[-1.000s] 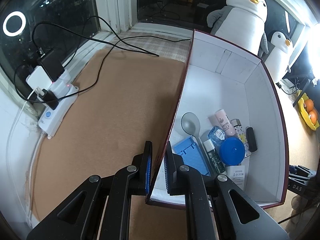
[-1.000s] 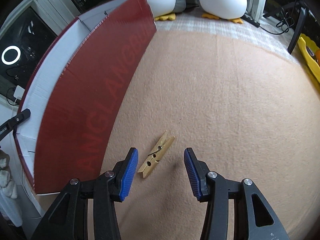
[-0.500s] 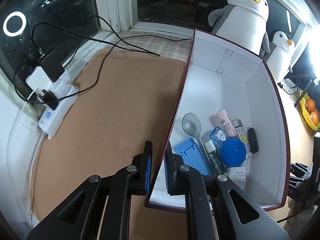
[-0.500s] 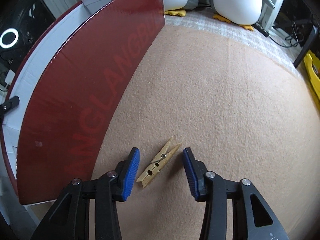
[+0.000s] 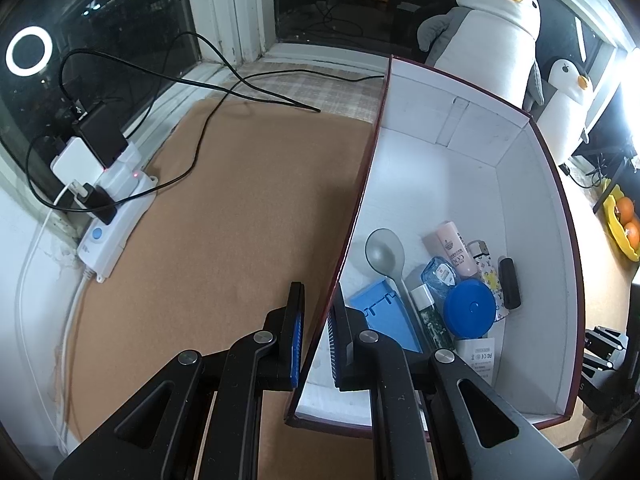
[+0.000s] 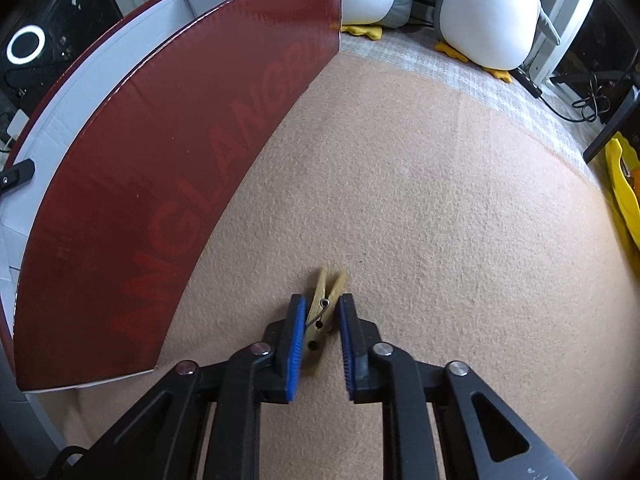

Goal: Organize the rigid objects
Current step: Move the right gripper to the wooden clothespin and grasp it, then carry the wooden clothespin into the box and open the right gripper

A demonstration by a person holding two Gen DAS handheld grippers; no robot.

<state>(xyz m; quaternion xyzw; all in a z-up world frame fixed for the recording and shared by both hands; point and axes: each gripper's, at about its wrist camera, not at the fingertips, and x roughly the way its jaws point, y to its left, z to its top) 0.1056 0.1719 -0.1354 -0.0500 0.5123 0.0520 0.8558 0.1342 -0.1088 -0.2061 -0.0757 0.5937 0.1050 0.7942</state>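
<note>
Only your right view shows the wooden clothespin on the tan blanket, pinched by your right hand-held gripper. Only your left view shows inside the box: spoon, blue lid, with your left hand-held gripper clamping its wall. Plush penguins sit by the dark window.

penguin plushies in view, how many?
2. A large penguin plush stands behind the box's far wall; a smaller penguin plush stands to its right. More could be hidden out of frame.
</note>
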